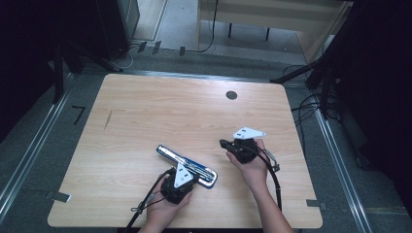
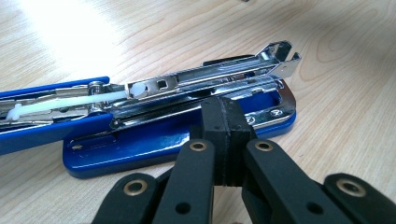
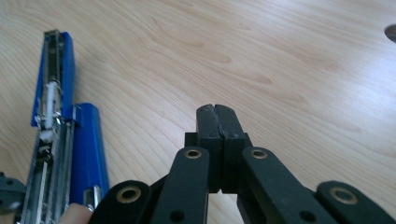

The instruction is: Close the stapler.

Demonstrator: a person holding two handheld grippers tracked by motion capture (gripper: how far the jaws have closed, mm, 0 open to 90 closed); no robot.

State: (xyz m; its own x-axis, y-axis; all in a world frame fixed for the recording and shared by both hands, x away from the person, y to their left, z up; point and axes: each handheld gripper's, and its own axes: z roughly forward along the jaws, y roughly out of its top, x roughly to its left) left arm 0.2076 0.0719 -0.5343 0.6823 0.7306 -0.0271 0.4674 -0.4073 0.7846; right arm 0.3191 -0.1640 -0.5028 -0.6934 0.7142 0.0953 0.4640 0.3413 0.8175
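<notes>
High view: left gripper (image 1: 180, 180), jaws pressed together, rests against the near end of the opened blue stapler (image 1: 187, 166) lying mid-table (image 1: 145, 107); right gripper (image 1: 228, 145), jaws together and empty, hovers beside it

The stapler (image 2: 154, 140) is showing glossy blue plastic and shiny chrome metal with a white plastic pusher — lying on a smooth, pale wood-grain table (image 2: 355, 116), beside matt black pads (image 2: 224, 135).
</notes>
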